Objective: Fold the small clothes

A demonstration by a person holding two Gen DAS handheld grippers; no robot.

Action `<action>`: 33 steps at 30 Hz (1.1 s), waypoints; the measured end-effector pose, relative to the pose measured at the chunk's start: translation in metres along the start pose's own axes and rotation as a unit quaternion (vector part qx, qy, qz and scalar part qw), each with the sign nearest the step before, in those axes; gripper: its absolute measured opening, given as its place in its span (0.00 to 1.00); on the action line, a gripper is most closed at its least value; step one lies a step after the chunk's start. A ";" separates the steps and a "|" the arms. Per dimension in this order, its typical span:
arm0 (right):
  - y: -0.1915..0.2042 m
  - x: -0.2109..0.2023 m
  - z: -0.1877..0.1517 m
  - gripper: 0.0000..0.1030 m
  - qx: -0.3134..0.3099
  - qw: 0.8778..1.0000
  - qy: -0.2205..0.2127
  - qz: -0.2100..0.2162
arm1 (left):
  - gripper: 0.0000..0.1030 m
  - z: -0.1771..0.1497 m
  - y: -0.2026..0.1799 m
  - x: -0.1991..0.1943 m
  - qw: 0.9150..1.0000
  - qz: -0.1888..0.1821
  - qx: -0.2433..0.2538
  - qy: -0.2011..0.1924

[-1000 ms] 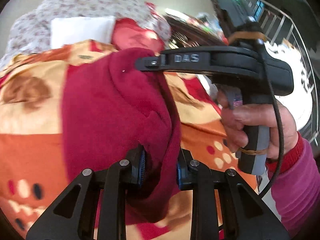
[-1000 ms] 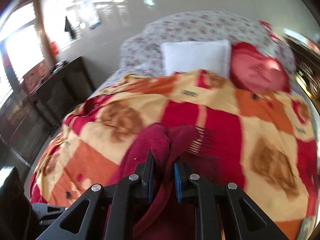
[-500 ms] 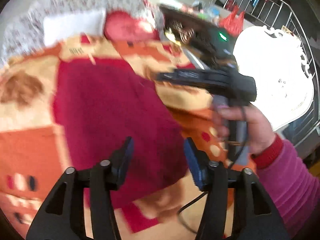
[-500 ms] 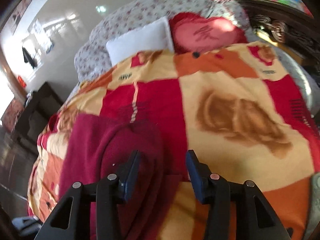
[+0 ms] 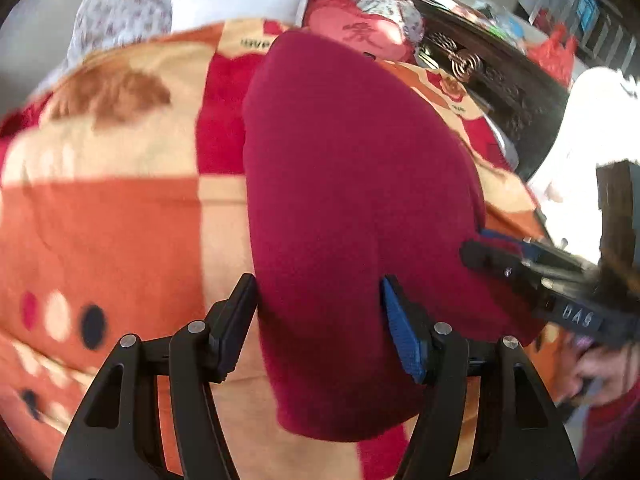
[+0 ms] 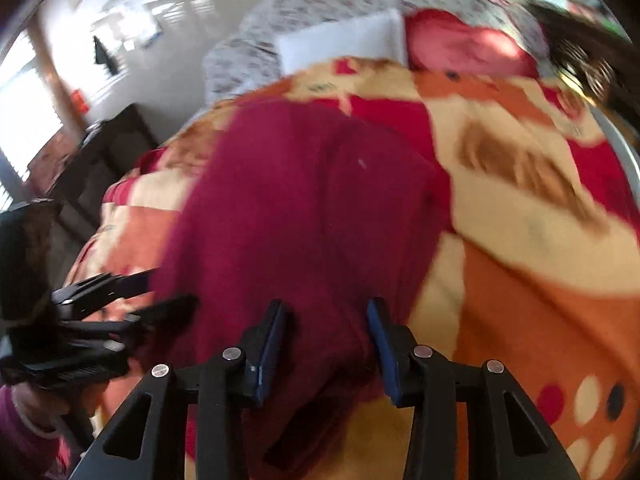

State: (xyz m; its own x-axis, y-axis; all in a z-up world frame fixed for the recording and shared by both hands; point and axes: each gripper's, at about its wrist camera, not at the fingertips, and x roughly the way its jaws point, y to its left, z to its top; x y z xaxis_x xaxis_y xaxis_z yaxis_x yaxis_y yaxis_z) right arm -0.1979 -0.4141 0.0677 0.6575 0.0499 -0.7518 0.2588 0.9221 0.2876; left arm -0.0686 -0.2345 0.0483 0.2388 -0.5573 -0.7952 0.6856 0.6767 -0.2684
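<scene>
While over garment (image 5: pixel 352 184) | left tongs (image 5: pixel 320 328) apart, opening | right tongs (image 6: pixel 326 344) apart, closing

The right gripper (image 5: pixel 496 246) body reads "DAS", upside down; the red cushion (image 5: pixel 360 36) carries one Chinese character

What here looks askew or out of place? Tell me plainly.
Nothing stands out. The dark red garment lies fairly flat on the patterned blanket, with only soft creases. Both the left gripper and right gripper stand open over its near edge, their jaws having just let go of it.
</scene>
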 end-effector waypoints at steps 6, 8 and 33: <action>0.006 -0.035 0.012 0.39 -0.006 1.000 -0.021 -0.020 | 0.62 0.002 -0.017 -0.041 0.999 0.024 0.034 -0.027; 0.006 -0.047 0.018 0.39 0.003 0.999 -0.043 -0.017 | 0.62 0.008 -0.021 -0.051 0.998 0.031 0.037 -0.047; 0.002 0.014 0.066 0.41 0.032 0.998 -0.025 -0.054 | 0.64 0.041 -0.003 0.001 0.999 0.048 0.003 -0.018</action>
State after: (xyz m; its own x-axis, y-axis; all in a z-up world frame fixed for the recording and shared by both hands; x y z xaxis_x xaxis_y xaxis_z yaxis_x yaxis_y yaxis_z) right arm -0.1418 -0.4365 0.0972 0.6578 -0.0696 -0.7499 0.3741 0.8944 0.2451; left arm -0.0426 -0.2570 0.0704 0.3279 -0.5067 -0.7973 0.6626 0.7249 -0.1882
